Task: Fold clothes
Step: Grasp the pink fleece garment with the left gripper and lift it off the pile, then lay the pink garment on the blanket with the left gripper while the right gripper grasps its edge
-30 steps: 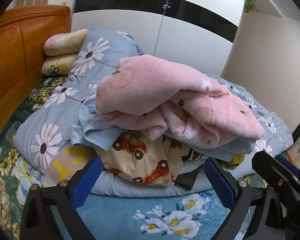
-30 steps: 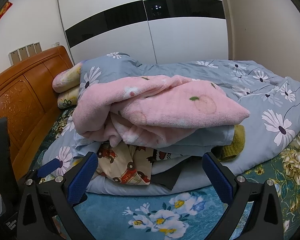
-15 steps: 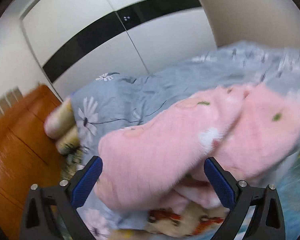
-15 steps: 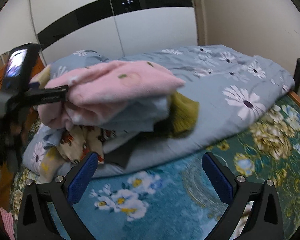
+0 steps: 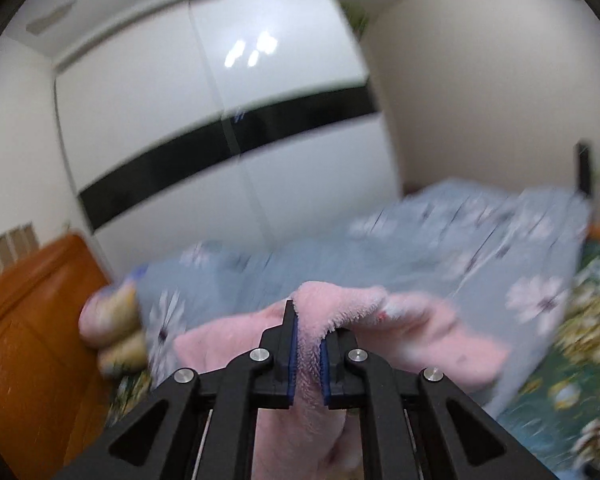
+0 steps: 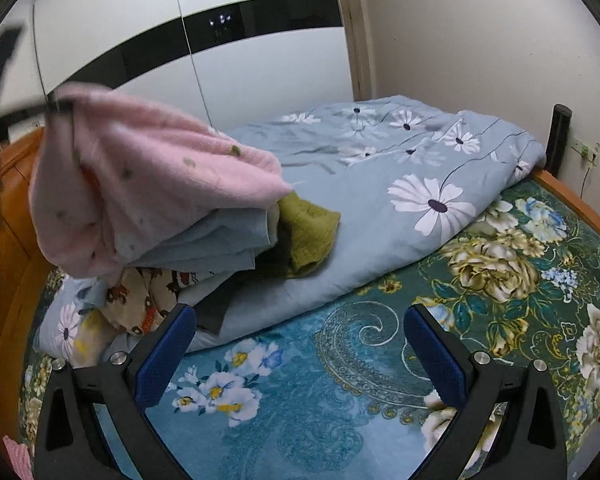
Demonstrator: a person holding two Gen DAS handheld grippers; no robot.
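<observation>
Left wrist view: the left gripper (image 5: 308,360) has just been closing, and its blue pads now pinch a fold of the pink fleece garment (image 5: 340,312), which bunches between the jaws and trails away to the right and down. Behind it lies the grey-blue daisy-print duvet (image 5: 480,248), blurred. An orange wooden headboard (image 5: 28,320) stands at the left, with stacked pillows (image 5: 112,328) beside it. A white wardrobe with a black band (image 5: 228,152) fills the far wall.

Right wrist view: the right gripper (image 6: 300,356) has its fingers spread wide with nothing between them, above the teal floral bedsheet (image 6: 340,400). At the far left the pink fleece garment (image 6: 148,184) is lifted at its upper left corner, draping over a pile of clothes: folded light-blue fabric (image 6: 212,248), an olive-green knit (image 6: 308,228) and a cream cloth printed with cars (image 6: 140,300). The pile rests on the near left end of the duvet (image 6: 420,168).
</observation>
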